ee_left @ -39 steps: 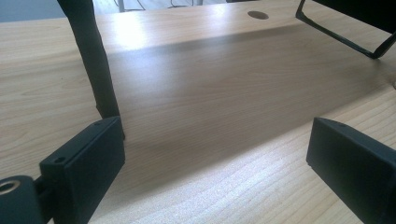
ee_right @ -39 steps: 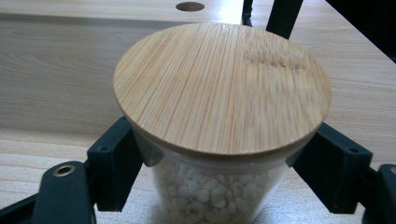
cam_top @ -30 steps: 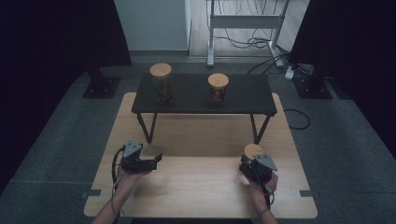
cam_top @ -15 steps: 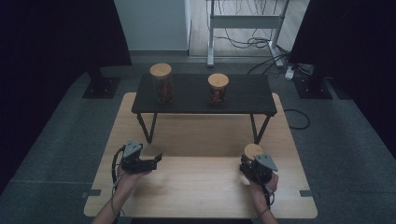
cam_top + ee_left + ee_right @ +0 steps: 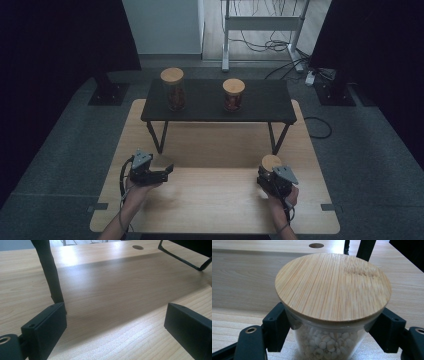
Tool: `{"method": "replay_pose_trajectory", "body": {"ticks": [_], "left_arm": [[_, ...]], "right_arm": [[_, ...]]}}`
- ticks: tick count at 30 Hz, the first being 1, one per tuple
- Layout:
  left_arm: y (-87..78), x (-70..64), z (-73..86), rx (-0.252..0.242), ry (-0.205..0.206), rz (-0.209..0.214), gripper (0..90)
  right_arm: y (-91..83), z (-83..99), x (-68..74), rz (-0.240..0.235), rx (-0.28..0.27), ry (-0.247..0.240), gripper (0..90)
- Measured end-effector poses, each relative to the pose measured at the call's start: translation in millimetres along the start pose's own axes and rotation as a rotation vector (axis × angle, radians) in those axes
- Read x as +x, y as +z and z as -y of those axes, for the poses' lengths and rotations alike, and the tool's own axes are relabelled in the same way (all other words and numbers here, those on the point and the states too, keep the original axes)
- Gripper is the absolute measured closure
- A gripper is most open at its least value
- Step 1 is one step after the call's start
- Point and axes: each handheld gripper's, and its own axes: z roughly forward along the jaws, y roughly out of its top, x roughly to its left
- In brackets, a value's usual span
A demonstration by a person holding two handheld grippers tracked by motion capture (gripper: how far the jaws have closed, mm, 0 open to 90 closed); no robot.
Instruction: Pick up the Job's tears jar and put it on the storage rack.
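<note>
A glass jar (image 5: 329, 345) of pale grains with a round bamboo lid (image 5: 332, 285) stands at the right front of the wooden table (image 5: 215, 200). My right gripper (image 5: 332, 332) is shut on this jar, one black jaw pressed against each side of the glass. In the high view the same jar (image 5: 271, 162) shows just ahead of the right gripper (image 5: 270, 173). My left gripper (image 5: 167, 170) rests at the left front of the table. Its jaws (image 5: 115, 325) are open, with only bare wood between them.
A low black stand (image 5: 260, 107) spans the back of the table and carries a tall jar (image 5: 172, 90) and a shorter jar (image 5: 233, 95), both with bamboo lids. One stand leg (image 5: 50, 272) rises just ahead of the left gripper. Dark panels flank the table.
</note>
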Motion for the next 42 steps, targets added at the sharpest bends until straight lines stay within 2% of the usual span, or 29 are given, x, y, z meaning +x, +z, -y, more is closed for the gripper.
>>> {"method": "replay_pose_trajectory", "body": {"ticks": [14,19,42], "left_arm": [[0.3,0.3,0.4,-0.001,0.0,0.001,3.9],[0.3,0.0,0.4,-0.001,0.001,0.002,3.9],[-1.0,0.1,-0.1,-0.005,-0.001,-0.001,3.9]], "right_arm": [[-4.3,0.3,-1.9,-0.001,-0.007,0.008,25.7],[-7.7,-0.1,-0.2,0.003,-0.017,-0.013,25.7],[-19.4,-1.1,1.7,-0.016,-0.055,-0.028,25.7]]}}
